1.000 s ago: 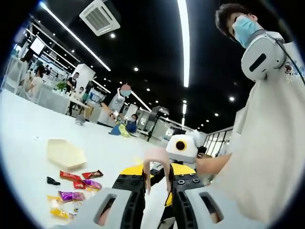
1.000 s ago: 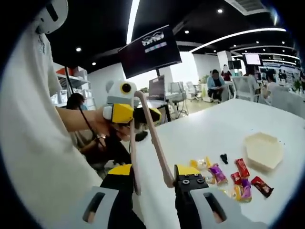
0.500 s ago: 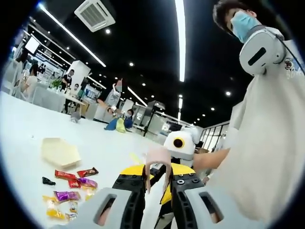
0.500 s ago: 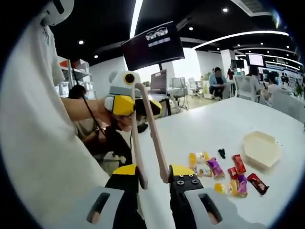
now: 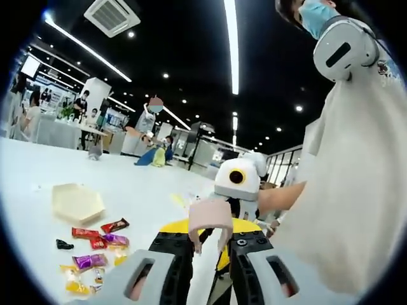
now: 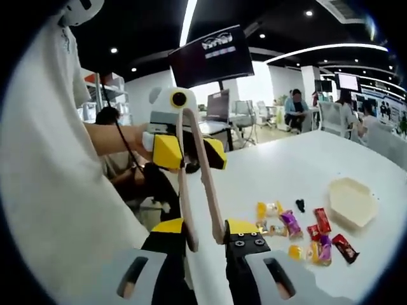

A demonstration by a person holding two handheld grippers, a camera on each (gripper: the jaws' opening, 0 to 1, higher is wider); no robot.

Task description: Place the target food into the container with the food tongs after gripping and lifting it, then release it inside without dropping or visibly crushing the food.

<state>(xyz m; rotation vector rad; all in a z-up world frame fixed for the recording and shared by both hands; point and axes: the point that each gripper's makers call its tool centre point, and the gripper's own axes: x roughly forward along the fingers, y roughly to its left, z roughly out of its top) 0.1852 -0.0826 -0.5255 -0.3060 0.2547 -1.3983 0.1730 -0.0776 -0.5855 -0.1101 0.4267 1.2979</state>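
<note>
Pink food tongs (image 6: 202, 171) run from my right gripper (image 6: 203, 236), shut on their two arms, up to my left gripper (image 6: 172, 147), seen at the far end. In the left gripper view, the tongs' bent end (image 5: 210, 215) sits between the jaws of my left gripper (image 5: 210, 238), shut on it, with the right gripper (image 5: 236, 181) just behind. A cream hexagonal container (image 5: 76, 202) (image 6: 351, 202) lies on the white table. Several wrapped candies (image 5: 95, 244) (image 6: 299, 232) lie beside it. Both grippers are held above the table's near edge, away from the food.
A small black piece (image 5: 63, 244) (image 6: 299, 205) lies among the candies. The person's torso and sleeve (image 5: 356, 190) fill the side nearest the grippers. The white table (image 5: 38, 171) stretches far behind. Other people sit at distant desks (image 6: 296, 105).
Both views have shifted slightly with the hands. The two grippers have drawn a little closer together along the tongs. The candies and the container stay where they were.
</note>
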